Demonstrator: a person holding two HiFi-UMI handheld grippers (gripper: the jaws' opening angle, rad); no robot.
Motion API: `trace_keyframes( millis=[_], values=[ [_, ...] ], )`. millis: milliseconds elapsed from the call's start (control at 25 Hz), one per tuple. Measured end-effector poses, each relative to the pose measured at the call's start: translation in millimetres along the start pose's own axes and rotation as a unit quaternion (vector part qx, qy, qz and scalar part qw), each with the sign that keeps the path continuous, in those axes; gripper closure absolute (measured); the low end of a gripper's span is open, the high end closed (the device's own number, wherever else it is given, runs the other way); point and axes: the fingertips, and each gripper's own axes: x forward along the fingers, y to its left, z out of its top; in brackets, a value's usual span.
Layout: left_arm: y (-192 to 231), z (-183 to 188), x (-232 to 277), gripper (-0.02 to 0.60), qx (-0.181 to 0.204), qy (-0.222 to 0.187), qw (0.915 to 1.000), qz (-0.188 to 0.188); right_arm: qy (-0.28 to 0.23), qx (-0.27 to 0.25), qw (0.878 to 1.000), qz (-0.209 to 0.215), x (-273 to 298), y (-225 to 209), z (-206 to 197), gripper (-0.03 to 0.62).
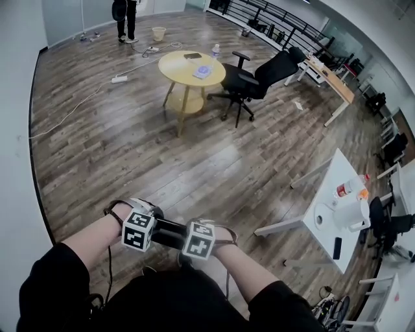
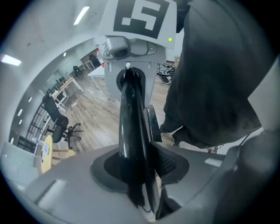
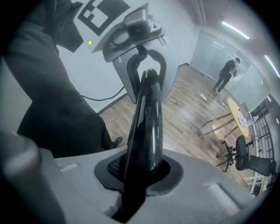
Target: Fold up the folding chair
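Gripping the black bar point(image 1: 170, 233) of the folding chair from above, the two tools sit side by side just in front of the person's body, both pointing steeply down. The left tool point(image 1: 144, 232) holds one end of the short visible stretch of bar and the right tool point(image 1: 196, 238) holds the other, their marker cubes facing up and only a short length of glossy tube showing between them. Seen from its own camera, the left tool is closed on the bar, which runs straight out between its pads towards the other tool. The right tool is clamped the same way, with the tube seated deep between its dark pads. The rest of the chair is lost beneath the dark sleeves and clothing, so I cannot tell how far it is folded.

Around them the wooden floor point(image 1: 130, 149) is bare for some way. A round wooden worktop point(image 1: 175, 65) stands well off across the room, with a black office chair point(image 1: 259, 78) just beside it. To the person's right is a white worktop point(image 1: 337, 175) carrying a bottle point(image 1: 350, 187) and a white jug point(image 1: 353, 211). Another person point(image 1: 124, 16) stands at the far wall near a pale bin point(image 1: 159, 33), and a power strip point(image 1: 119, 79) lies on the floor with its cable trailing away.
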Motion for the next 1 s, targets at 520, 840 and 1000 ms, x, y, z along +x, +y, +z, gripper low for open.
trace_keyframes(
  millis=[520, 840, 1000],
  values=[
    [-7, -11, 2, 0.520, -0.073, 0.032, 0.9909, -0.109, -0.008, 0.024, 0.999, 0.037, 4, -5, 9, 0.531],
    [-9, -8, 0, 0.525, -0.115, 0.033, 0.9861, -0.115, -0.014, -0.012, 0.998, 0.052, 2, -10, 7, 0.540],
    [-13, -9, -9, 0.522, -0.146, 0.034, 0.9824, -0.112, -0.017, -0.061, 0.996, 0.065, -2, -11, 13, 0.543]
  ],
)
